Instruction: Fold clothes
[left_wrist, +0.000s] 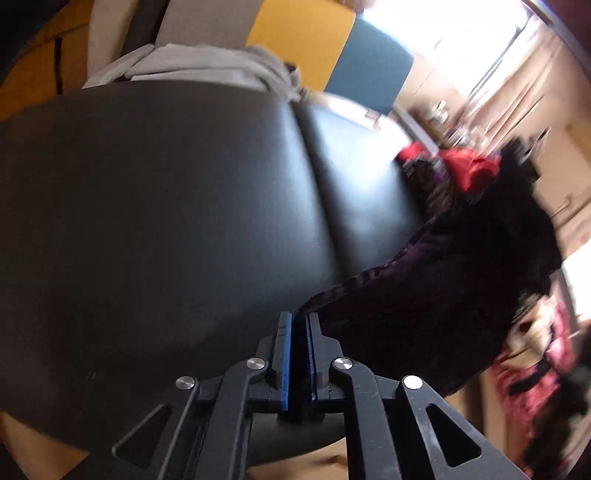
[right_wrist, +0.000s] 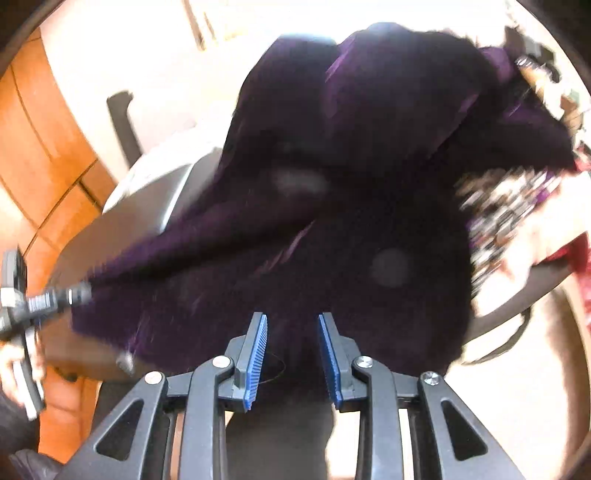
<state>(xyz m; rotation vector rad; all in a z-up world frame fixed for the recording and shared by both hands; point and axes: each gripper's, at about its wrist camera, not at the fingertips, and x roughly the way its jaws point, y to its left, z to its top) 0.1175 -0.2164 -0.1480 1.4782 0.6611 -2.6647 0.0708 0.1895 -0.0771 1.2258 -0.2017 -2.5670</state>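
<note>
While I watch through the right wrist camera, my right tongs (right_wrist: 291, 354) stand partly apart with a bunch of the dark purple garment (right_wrist: 332, 206) gathered between their blue pads (right_wrist: 255, 358); the cloth fills the gap, and I read it as held there, though the picture is blurred. From that grip the garment spreads up and away from me, covering most of the view, and a corner of it stretches out to the lower left, where my left tongs (right_wrist: 79, 291) pinch its edge. A hand (right_wrist: 22, 369) shows below that tool at the frame's left edge.

Seen from the left wrist camera, the left tongs (left_wrist: 298, 354) are drawn nearly together, a thin edge of the purple garment (left_wrist: 424, 295) nipped at their tips. The cloth runs off to the right and upward from there, hanging clear of the black padded surface (left_wrist: 166, 221) that lies beneath and beyond the tongs. Farther off on that surface I see something red (left_wrist: 469, 170), blurred, and at its far end a grey folded piece (left_wrist: 207, 66).
</note>
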